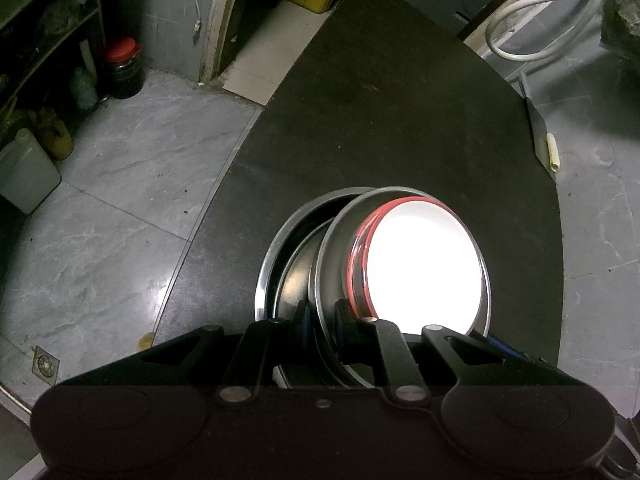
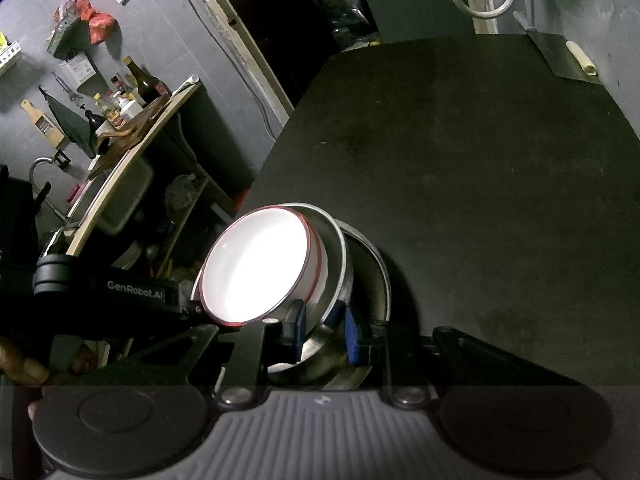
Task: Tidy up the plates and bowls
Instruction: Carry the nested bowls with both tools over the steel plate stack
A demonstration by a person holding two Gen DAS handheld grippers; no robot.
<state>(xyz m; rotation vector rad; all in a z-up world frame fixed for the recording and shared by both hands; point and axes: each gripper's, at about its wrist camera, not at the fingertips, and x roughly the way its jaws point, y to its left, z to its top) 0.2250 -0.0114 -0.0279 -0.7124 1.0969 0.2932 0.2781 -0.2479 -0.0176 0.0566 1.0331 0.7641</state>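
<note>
A white bowl with a red rim [image 1: 424, 268] sits inside a steel bowl [image 1: 332, 280], tilted. Both lean in a wider steel plate [image 1: 272, 248] on the dark table. My left gripper [image 1: 322, 316] is shut on the steel bowl's near rim. In the right wrist view the white bowl [image 2: 260, 264] nests in the steel bowl [image 2: 336, 256] over the steel plate [image 2: 380, 276]. My right gripper [image 2: 322, 330] is shut on the steel bowl's rim, blue pads on either side. The left gripper's body [image 2: 136, 286] shows at the left there.
The dark table [image 1: 380, 120] stretches ahead, with its left edge over a grey tiled floor [image 1: 112, 208]. A cleaver [image 2: 560, 56] lies at the table's far right corner. Shelves with bottles [image 2: 132, 96] stand to the left. A white hose [image 1: 532, 24] hangs beyond the table.
</note>
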